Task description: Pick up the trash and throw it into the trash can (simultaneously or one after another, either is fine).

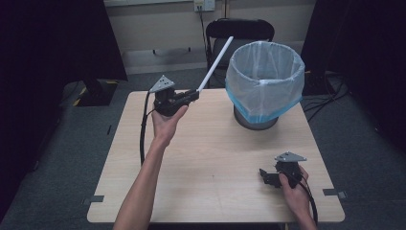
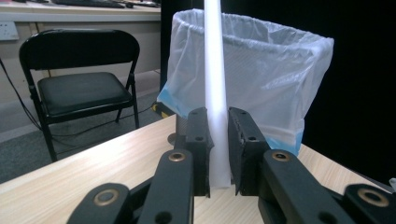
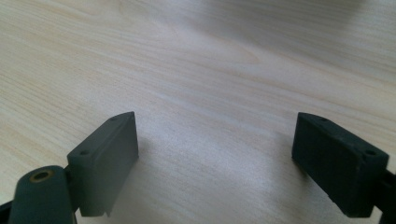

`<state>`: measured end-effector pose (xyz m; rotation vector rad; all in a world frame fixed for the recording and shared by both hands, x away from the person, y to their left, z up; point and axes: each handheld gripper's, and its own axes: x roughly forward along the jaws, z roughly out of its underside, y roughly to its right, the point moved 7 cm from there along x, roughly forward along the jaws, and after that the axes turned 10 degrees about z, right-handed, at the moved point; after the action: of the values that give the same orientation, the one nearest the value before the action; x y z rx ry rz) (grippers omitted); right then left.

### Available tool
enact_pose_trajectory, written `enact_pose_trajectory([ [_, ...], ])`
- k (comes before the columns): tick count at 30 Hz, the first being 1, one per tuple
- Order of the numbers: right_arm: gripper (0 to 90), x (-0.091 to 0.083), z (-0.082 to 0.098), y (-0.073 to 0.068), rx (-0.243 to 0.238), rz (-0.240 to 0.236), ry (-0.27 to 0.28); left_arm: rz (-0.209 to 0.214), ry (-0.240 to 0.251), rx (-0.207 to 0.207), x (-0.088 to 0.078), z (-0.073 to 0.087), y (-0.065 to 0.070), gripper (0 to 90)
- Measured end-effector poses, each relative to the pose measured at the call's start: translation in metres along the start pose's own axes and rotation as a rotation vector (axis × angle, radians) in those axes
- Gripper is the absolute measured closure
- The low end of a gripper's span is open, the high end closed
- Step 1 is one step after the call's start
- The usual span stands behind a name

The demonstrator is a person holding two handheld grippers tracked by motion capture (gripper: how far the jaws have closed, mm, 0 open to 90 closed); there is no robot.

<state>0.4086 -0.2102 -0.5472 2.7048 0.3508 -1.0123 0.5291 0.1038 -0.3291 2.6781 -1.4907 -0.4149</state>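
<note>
The left gripper (image 2: 218, 154) clamps a white tube (image 2: 215, 70) beside the lined bin (image 1: 265, 79); the right gripper (image 3: 215, 163) gapes over bare table (image 3: 196, 70).

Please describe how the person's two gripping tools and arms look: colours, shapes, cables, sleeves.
Each hand-held gripper, left and right, is black with two blocky jaws, brass-coloured pivot pins and a grey three-cornered plate on top. A black cable trails from each. The forearms are bare, without sleeves.

High view above the near table (image 1: 210, 158) edge facing far, left gripper view close on the bin (image 2: 261, 79) both share, right gripper view skimming tabletop
</note>
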Motion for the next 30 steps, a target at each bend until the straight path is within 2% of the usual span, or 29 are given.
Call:
enact_pose_trajectory([
  [4,13.9,0.0,0.0,0.0,0.0,-0.002,0.0,0.017,0.017,0.002,0.004,-0.008,0.002,79.7],
  [9,13.8,0.0,0.0,0.0,0.0,-0.002,0.0,0.01,-0.01,0.018,0.01,-0.015,0.004,79.6],
  [15,13.8,0.0,0.0,0.0,0.0,-0.002,0.0,0.028,0.004,0.019,0.014,-0.028,0.009,79.7],
  [22,13.8,0.0,0.0,0.0,-0.001,-0.002,0.0,0.042,0.01,0.045,0.019,-0.046,0.016,79.7],
  [30,13.9,0.0,0.0,0.0,-0.001,-0.001,0.0,0.061,0.007,0.047,0.027,-0.054,0.021,79.7],
])
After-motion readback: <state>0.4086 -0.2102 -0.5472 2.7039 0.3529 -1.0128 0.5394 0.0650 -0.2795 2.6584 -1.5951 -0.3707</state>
